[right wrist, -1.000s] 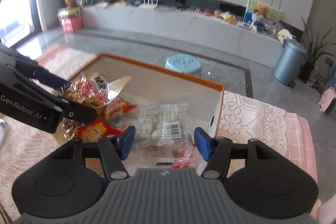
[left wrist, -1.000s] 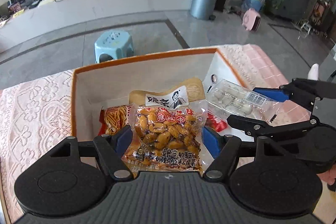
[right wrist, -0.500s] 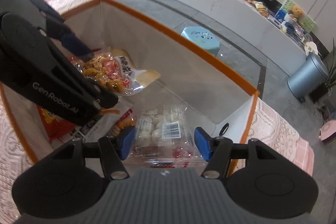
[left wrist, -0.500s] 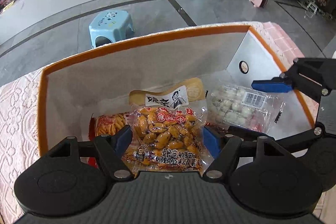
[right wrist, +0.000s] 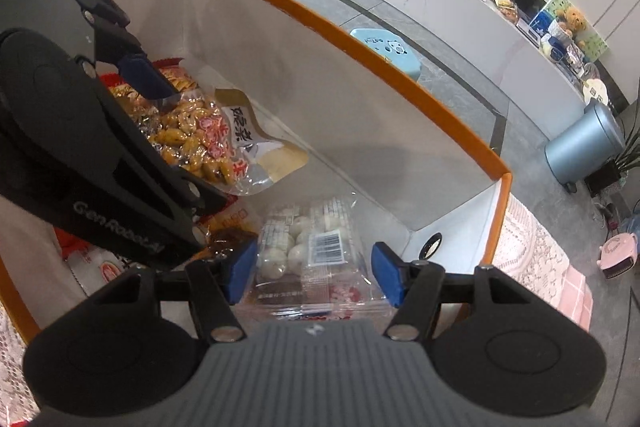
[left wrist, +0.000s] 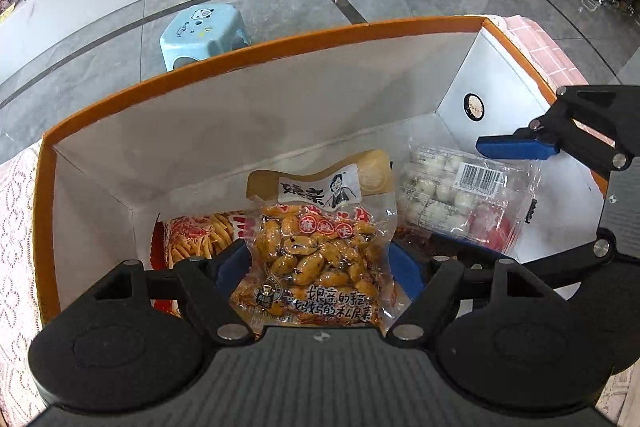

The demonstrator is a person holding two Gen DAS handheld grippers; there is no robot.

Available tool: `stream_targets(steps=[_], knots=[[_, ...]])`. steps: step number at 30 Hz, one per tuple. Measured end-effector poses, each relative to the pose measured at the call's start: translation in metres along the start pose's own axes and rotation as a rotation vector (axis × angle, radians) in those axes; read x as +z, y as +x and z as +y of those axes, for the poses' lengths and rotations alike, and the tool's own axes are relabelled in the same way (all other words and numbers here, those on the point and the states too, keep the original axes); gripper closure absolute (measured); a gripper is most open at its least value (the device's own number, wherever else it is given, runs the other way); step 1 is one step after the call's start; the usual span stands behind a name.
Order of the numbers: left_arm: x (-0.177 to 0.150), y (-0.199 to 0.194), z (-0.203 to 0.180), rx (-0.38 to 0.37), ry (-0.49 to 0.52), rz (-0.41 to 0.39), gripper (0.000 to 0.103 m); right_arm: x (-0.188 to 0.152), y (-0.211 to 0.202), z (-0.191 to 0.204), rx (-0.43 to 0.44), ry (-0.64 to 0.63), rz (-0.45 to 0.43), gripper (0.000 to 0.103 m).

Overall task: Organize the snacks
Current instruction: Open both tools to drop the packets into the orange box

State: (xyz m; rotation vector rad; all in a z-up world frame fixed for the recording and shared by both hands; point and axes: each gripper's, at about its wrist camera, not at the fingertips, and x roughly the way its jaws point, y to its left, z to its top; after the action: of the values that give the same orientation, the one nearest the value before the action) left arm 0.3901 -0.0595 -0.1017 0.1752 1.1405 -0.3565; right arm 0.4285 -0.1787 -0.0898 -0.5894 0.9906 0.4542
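Observation:
A white box with an orange rim (left wrist: 280, 43) (right wrist: 360, 47) stands on the table, and both grippers reach down into it. My left gripper (left wrist: 318, 267) (right wrist: 180, 135) has a clear packet of yellow-brown beans (left wrist: 320, 251) (right wrist: 192, 135) between its blue pads. Its jaws are opening, though the pads still touch the packet's edges. My right gripper (right wrist: 314, 273) (left wrist: 480, 203) is shut on a clear pack of white balls with a barcode label (right wrist: 304, 247) (left wrist: 452, 191), low in the box's right corner. The two packs sit side by side.
A red packet of stick snacks (left wrist: 200, 239) (right wrist: 176, 75) and a red-and-white packet (right wrist: 100, 263) lie on the box floor at the left. Lace cloth (left wrist: 16, 227) covers the table. A blue stool (left wrist: 204, 27) and a grey bin (right wrist: 584, 143) stand on the floor beyond.
Both grippers have sunk into the box with their packs, which now sit low between its walls. The left pads stand slightly wider apart.

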Motion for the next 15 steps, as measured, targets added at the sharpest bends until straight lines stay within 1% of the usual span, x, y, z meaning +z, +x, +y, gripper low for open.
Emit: stream_targets(steps=[6,8,10,13,15], knots=[[0.001,-0.001,0.0,0.01,-0.008,0.006,0.011,0.004,0.002,0.001,-0.009,-0.002,0.016,0.041],[0.002,-0.001,0.002,0.017,-0.027,0.003,0.011,0.004,0.001,0.004,-0.016,-0.006,0.024,0.039],[0.002,-0.006,0.005,0.025,-0.063,-0.026,0.011,0.005,-0.002,0.005,-0.022,-0.011,0.023,0.038],[0.002,-0.013,0.01,-0.001,-0.101,-0.033,0.01,0.004,-0.008,0.005,-0.03,-0.021,0.018,0.035],[0.002,-0.019,0.009,0.003,-0.1,-0.037,0.01,0.004,-0.012,0.006,-0.033,-0.025,0.017,0.035]])
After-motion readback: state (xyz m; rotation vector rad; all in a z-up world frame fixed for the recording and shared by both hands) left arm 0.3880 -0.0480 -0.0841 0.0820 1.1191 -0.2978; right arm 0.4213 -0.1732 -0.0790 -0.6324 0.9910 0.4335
